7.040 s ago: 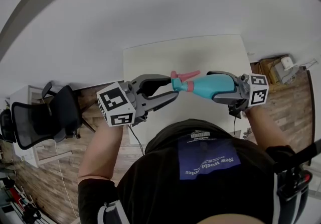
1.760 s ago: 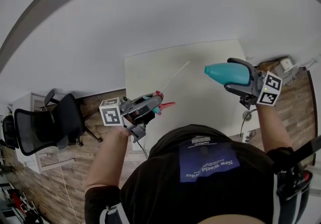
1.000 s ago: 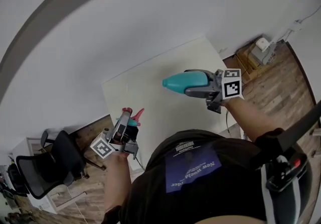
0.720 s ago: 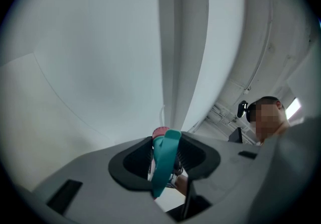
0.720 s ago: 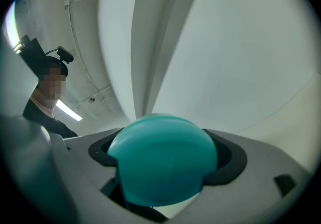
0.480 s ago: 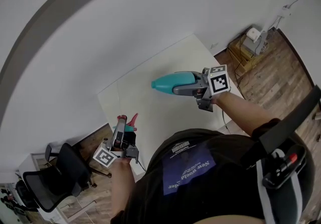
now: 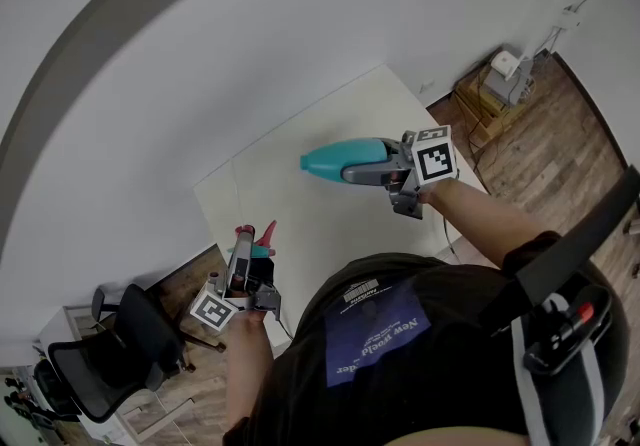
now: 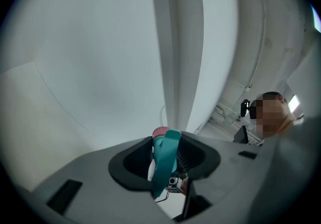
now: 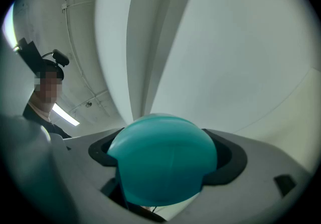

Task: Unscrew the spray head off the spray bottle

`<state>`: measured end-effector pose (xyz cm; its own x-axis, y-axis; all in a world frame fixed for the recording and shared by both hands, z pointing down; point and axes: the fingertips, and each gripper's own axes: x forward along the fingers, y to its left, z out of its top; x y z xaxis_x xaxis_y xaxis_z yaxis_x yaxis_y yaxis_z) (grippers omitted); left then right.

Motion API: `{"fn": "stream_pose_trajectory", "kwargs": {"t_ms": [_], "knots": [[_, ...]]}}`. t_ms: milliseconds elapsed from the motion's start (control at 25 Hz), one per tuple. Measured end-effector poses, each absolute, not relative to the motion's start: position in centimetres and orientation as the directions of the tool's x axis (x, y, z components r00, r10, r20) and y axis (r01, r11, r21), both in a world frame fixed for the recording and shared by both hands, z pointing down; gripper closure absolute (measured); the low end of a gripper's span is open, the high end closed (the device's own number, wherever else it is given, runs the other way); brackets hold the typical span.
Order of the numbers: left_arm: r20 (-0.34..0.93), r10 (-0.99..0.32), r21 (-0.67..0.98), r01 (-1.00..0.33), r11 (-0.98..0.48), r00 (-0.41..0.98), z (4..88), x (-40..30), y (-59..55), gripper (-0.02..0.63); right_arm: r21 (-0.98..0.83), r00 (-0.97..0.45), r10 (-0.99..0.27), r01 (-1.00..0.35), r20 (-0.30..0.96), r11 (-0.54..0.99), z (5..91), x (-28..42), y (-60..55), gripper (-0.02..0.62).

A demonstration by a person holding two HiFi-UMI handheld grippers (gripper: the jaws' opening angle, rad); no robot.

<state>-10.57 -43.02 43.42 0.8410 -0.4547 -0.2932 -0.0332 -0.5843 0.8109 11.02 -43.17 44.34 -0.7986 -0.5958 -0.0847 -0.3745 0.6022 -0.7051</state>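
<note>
Left tongs (image 7: 242,240) are being kept half-shut on the spray head (image 7: 256,240), now detached, by the tabletop's (image 7: 330,226) near corner; right tongs (image 7: 353,163) are being kept clamped round the spray bottle (image 7: 332,156) above the tabletop.

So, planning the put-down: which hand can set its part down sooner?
Likely right: the right gripper holds the bottle over the table's middle; the left gripper with the spray head hangs at its corner.

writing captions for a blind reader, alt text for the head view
Seen from above, a person holds a teal bottle in the right gripper and its detached spray head in the left gripper, apart, above a white table.
</note>
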Motion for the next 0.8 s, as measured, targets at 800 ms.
{"fn": "stream_pose_trajectory", "kwargs": {"t_ms": [800], "knots": [[-0.29,-0.455,0.817,-0.03,-0.576,0.842,43.96,-10.34,-42.67,0.463,-0.702,-0.795,-0.6,-0.379,-0.086,0.603,44.54,11.23,-43.19,0.144]]}}
